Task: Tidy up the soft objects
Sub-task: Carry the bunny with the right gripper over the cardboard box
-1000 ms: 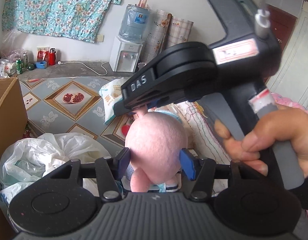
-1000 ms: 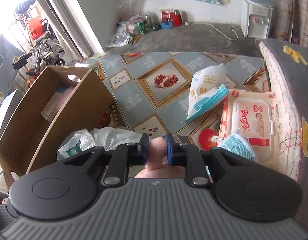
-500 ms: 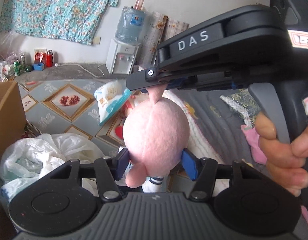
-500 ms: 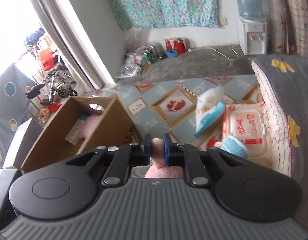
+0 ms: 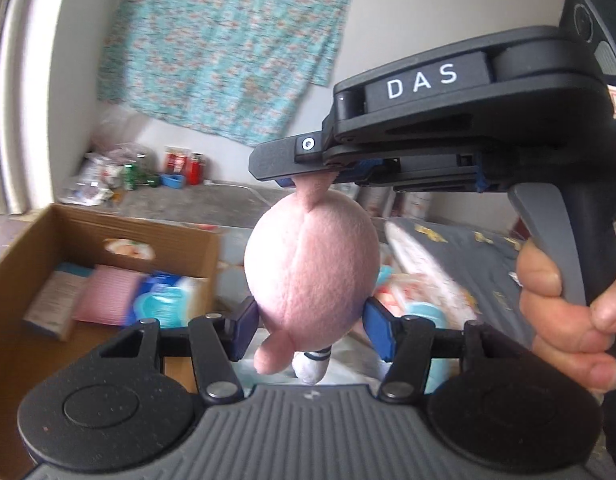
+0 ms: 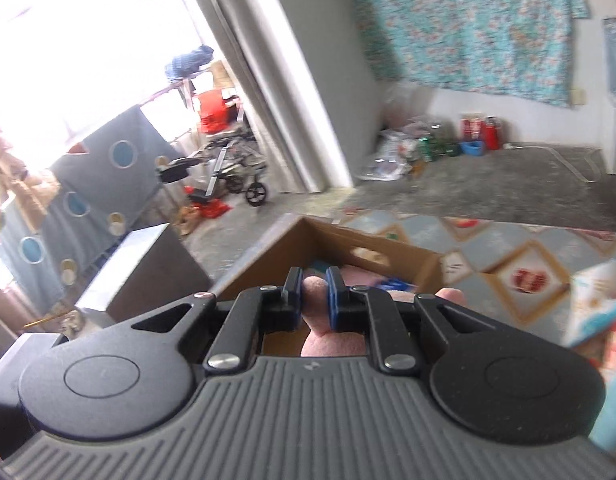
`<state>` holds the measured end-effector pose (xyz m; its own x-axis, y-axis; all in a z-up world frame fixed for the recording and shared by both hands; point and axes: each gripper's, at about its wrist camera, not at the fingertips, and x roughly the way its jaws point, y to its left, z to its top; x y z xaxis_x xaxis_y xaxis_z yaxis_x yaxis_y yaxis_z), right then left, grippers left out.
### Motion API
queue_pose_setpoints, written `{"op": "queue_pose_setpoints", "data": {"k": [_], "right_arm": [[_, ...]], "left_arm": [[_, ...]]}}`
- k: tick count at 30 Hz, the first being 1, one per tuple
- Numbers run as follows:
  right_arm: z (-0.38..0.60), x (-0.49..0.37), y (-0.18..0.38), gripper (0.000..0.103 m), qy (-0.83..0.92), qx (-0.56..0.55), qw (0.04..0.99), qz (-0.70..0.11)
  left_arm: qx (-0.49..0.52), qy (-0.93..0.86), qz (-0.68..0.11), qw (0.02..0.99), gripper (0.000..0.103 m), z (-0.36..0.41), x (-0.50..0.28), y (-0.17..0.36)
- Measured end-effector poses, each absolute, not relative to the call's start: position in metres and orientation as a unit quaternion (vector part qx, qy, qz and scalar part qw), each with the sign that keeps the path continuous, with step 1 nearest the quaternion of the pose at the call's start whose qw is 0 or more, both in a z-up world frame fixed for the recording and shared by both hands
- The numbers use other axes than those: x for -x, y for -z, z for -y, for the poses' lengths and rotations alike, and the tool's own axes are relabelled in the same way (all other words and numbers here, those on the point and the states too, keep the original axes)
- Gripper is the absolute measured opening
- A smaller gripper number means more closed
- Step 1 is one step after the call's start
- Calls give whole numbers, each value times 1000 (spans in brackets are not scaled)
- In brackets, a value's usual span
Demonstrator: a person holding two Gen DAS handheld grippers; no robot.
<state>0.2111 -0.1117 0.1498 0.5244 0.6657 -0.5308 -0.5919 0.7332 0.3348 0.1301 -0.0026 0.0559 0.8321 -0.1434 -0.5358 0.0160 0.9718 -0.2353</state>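
Observation:
A pink plush toy point(image 5: 311, 268) hangs in the air. My right gripper point(image 6: 314, 294) is shut on its top nub point(image 6: 314, 286); the same gripper shows from the side in the left wrist view point(image 5: 308, 178). My left gripper point(image 5: 310, 326) holds the plush's round body between its blue pads point(image 5: 246, 326). An open cardboard box point(image 5: 180, 236) stands below and to the left, holding a pink pad point(image 5: 104, 296) and blue packets point(image 5: 168, 300). The box also shows ahead in the right wrist view point(image 6: 372, 244).
A grey bedspread point(image 5: 468, 252) lies to the right, with wipe packets point(image 5: 404, 292) on the patterned floor mat point(image 6: 508, 256) beside it. A white plastic bag lies under the plush. Bottles and cans point(image 6: 476, 130) line the far wall. A bright doorway with a bicycle point(image 6: 236, 176) is at left.
Both grippers have lifted the plush and swung left, bringing the open cardboard box and its contents into view below. The bed and water dispenser slid out to the right.

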Motion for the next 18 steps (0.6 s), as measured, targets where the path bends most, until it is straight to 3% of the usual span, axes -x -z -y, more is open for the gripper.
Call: {"op": "queue_pose_setpoints", "data": {"k": [9,18], "right_arm": [[6,-261,-88,11,-413,-78,817,-394],[-6,-290,-14,11,-389,-44,800,-455]], "left_arm": [[131,-67,-336,930,58,-82,-147,-18],[123,-49,-433,891,58,-98,-171,31]]}}
